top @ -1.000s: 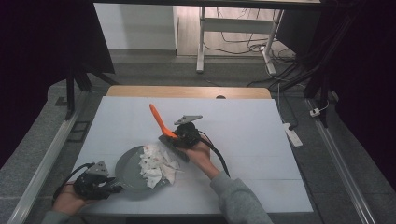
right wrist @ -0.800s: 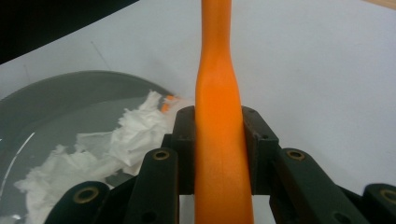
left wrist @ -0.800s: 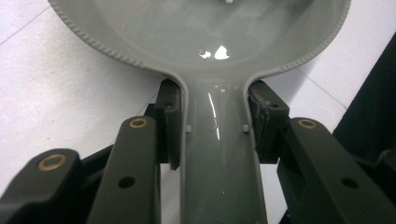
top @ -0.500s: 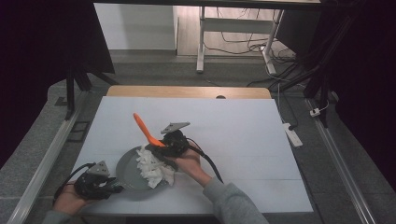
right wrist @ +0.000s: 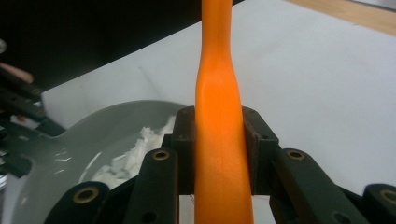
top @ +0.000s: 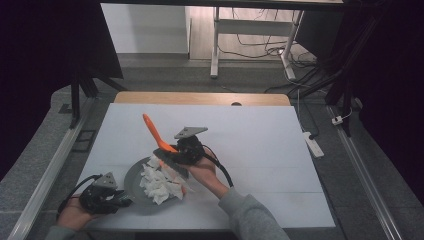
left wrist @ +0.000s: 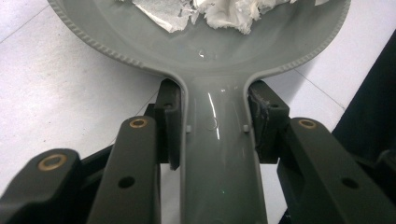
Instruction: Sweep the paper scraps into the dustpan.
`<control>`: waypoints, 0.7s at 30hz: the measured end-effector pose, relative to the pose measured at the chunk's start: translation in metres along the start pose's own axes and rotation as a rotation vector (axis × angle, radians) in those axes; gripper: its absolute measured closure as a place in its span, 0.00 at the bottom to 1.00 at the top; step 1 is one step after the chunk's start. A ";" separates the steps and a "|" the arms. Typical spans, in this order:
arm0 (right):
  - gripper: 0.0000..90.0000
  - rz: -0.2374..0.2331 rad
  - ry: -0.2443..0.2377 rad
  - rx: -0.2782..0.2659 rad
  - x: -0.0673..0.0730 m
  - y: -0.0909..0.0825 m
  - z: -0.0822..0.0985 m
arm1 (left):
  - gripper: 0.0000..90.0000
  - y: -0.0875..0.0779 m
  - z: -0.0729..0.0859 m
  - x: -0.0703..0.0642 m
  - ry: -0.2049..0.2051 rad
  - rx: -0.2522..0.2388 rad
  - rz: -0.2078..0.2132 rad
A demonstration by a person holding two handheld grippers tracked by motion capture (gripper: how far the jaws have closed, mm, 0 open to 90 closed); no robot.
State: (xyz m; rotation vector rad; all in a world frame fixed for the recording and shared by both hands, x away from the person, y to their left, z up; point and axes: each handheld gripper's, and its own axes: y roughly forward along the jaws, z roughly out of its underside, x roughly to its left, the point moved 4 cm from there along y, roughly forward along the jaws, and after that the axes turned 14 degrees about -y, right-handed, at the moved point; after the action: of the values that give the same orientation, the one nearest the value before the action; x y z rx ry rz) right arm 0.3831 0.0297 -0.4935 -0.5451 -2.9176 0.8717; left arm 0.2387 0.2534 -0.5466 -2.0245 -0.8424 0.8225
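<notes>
A grey pan [top: 131, 177] with a bead-edged rim [left wrist: 140, 60] lies on the white table and holds crumpled white paper [top: 159, 182]. At the near left, my left gripper [top: 117, 200] is shut on the pan's handle [left wrist: 219, 154], with its pads [left wrist: 170, 116] pressed against both sides. My right gripper [top: 176, 156] hovers over the pan's far right edge. It is shut on an orange-handled tool [top: 154, 131], whose handle [right wrist: 217, 116] slants up and to the left. The tool's lower end reaches down to the paper [right wrist: 135, 149].
The white table top [top: 260, 145] stretches wide to the right and behind the pan. A wooden strip [top: 200, 98] runs along its far edge. Metal rails flank both sides, and a power strip [top: 313, 144] lies off the right edge.
My right gripper has shifted left with the orange tool, from beside the pan to over its far right edge. The left gripper and the pan have stayed put.
</notes>
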 end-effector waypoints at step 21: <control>0.78 0.066 0.033 0.092 -0.030 -0.021 0.027 | 0.69 0.000 0.001 0.001 0.000 0.000 0.004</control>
State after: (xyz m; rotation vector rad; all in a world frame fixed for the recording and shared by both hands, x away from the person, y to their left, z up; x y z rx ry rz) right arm 0.4009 -0.0114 -0.5025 -0.6456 -2.8280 0.9889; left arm 0.2383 0.2543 -0.5469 -2.0270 -0.8385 0.8244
